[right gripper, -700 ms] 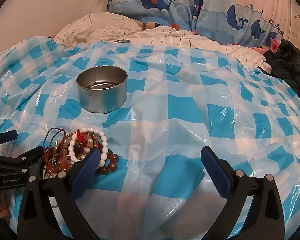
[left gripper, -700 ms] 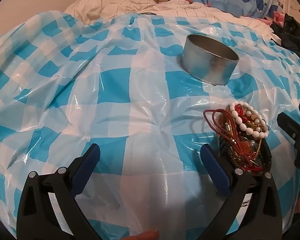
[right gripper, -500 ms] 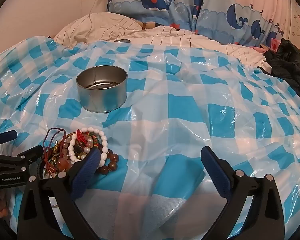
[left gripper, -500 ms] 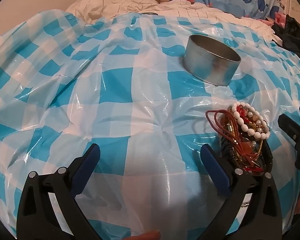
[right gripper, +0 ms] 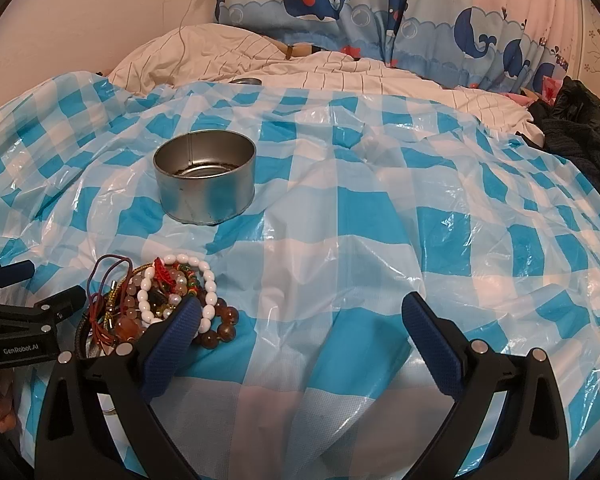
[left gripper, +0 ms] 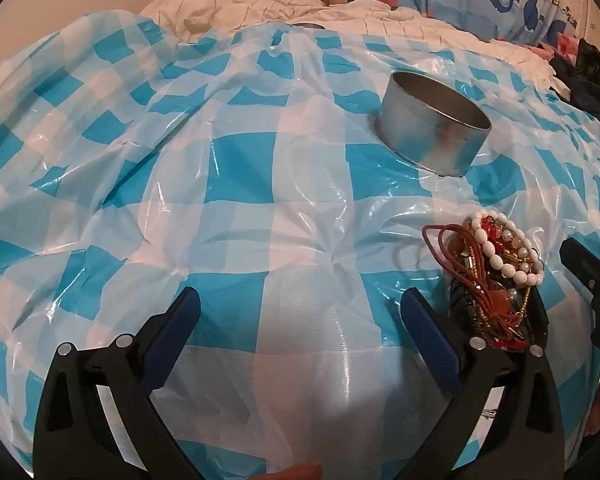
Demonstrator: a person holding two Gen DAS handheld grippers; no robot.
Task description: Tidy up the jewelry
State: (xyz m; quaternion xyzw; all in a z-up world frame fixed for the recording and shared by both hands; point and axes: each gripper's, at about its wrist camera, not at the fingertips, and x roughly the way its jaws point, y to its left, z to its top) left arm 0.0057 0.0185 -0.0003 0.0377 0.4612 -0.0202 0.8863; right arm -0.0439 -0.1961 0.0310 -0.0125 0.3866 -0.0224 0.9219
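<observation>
A tangled pile of jewelry (left gripper: pixel 496 276) lies on the blue-and-white checked plastic sheet: white bead bracelet, brown beads, red cords, gold chain. In the right wrist view the jewelry pile (right gripper: pixel 160 300) sits at lower left, partly behind my right gripper's left finger. A round metal tin (left gripper: pixel 432 136) stands empty behind it, also seen as the tin (right gripper: pixel 205 176). My left gripper (left gripper: pixel 300 320) is open over bare sheet, left of the pile. My right gripper (right gripper: pixel 302 320) is open, nothing between its fingers. The left gripper (right gripper: pixel 28 300) shows at the right view's left edge.
The checked sheet (right gripper: pixel 380 240) covers a bed with rumpled white bedding (right gripper: pixel 300 68) behind. A whale-print curtain (right gripper: pixel 380 8) hangs at the back. Dark clothing (right gripper: pixel 580 132) lies at the far right. A small metal lid (right gripper: pixel 246 81) rests on the bedding.
The left gripper's view has shifted slightly, so tin and jewelry sit a little farther right and lower. The right gripper has stayed still. Both stay open.
</observation>
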